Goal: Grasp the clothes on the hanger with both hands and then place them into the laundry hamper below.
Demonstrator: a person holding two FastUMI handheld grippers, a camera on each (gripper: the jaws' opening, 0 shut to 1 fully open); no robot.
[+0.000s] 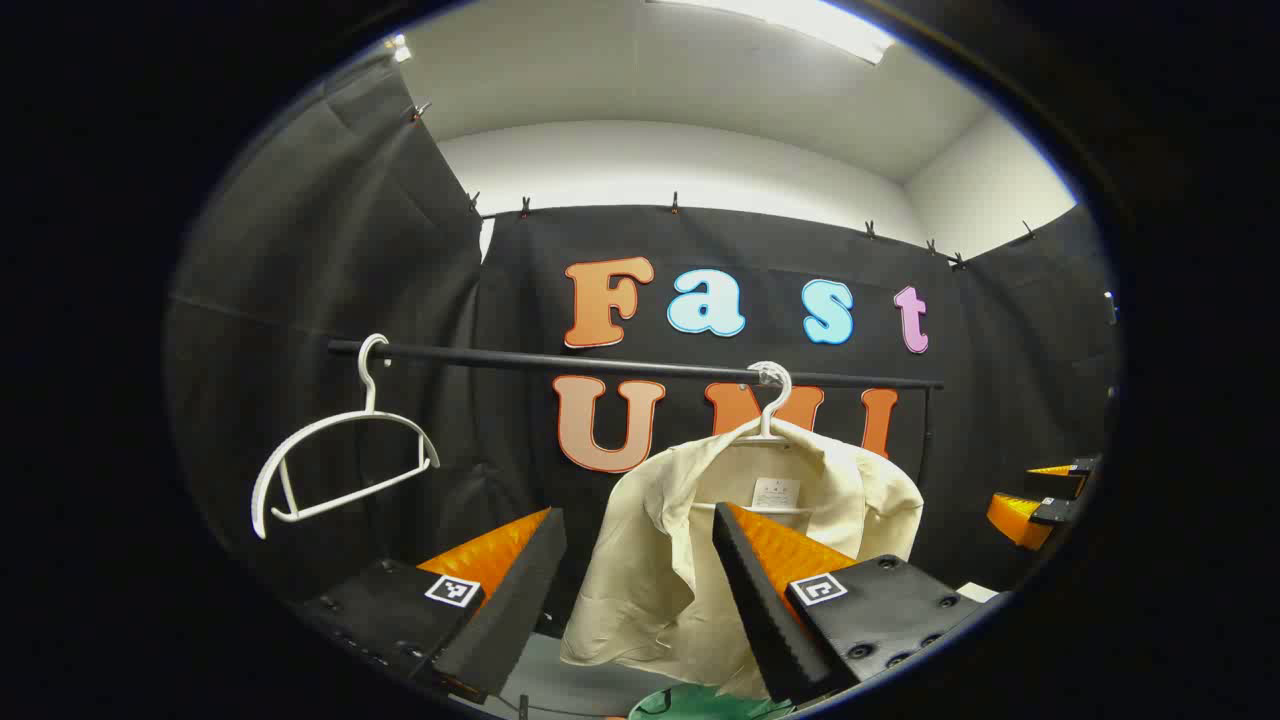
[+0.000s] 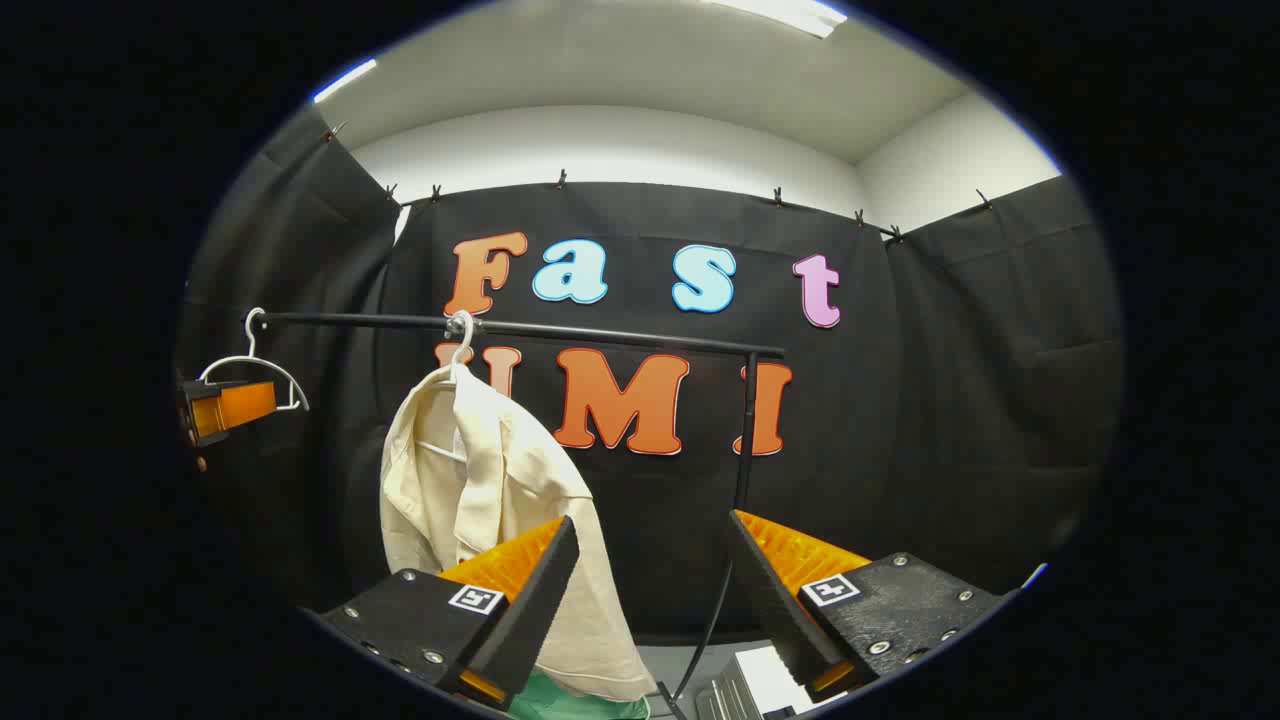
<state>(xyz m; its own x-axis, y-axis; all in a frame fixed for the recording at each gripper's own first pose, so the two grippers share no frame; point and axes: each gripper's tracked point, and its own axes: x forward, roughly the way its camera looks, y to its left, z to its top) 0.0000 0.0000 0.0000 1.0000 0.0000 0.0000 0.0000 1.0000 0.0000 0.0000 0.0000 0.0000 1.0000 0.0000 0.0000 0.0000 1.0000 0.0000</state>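
A cream shirt [image 1: 660, 560] hangs on a white hanger [image 1: 768, 400] from a black rail [image 1: 600, 365]. My left gripper [image 1: 640, 525] is open just in front of the shirt, nothing between its fingers. The right gripper view shows the same shirt [image 2: 480, 480] at the left, hanging from the rail [image 2: 600, 335]. My right gripper [image 2: 650, 530] is open to the right of the shirt, short of it. A green hamper rim [image 1: 700, 705] peeks out below the shirt, the hamper [image 2: 570, 705] also low in the right gripper view. The other gripper [image 1: 1035, 500] shows at the far right, and the left one [image 2: 225, 408] at the far left.
An empty white hanger [image 1: 340, 450] hangs at the rail's left end, the same hanger [image 2: 255, 365] far left in the right gripper view. The rail's upright post [image 2: 745, 430] stands ahead of my right gripper. A white and grey object [image 2: 750, 685] lies low beside the right finger.
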